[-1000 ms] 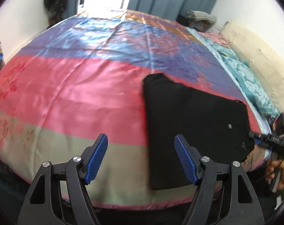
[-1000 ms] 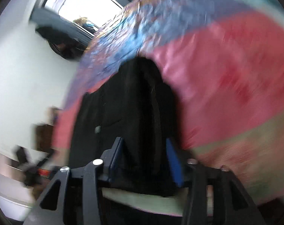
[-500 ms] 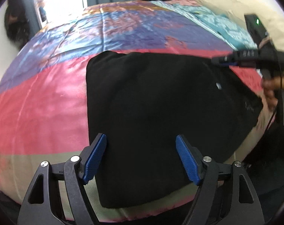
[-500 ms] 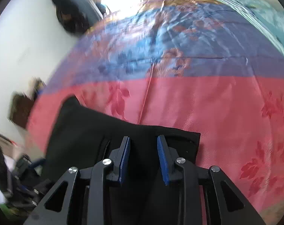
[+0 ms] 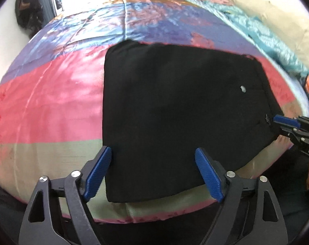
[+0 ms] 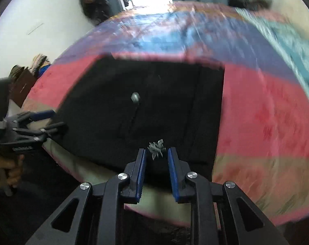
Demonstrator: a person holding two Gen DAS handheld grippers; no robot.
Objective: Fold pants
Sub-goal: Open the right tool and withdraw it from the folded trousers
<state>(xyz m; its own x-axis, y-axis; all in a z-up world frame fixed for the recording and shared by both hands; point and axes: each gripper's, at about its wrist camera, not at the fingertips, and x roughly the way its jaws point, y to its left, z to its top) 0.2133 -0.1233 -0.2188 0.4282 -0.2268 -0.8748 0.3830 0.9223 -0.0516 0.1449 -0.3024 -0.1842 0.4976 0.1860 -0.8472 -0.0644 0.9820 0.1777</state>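
Black pants (image 5: 174, 106) flat beneath both tongs, left (image 5: 154, 173), right (image 6: 156, 163).

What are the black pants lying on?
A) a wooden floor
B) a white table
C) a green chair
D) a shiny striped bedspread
D: the black pants lie flat on a shiny striped bedspread with pink, blue and pale green bands, which shows all around them in both wrist views.
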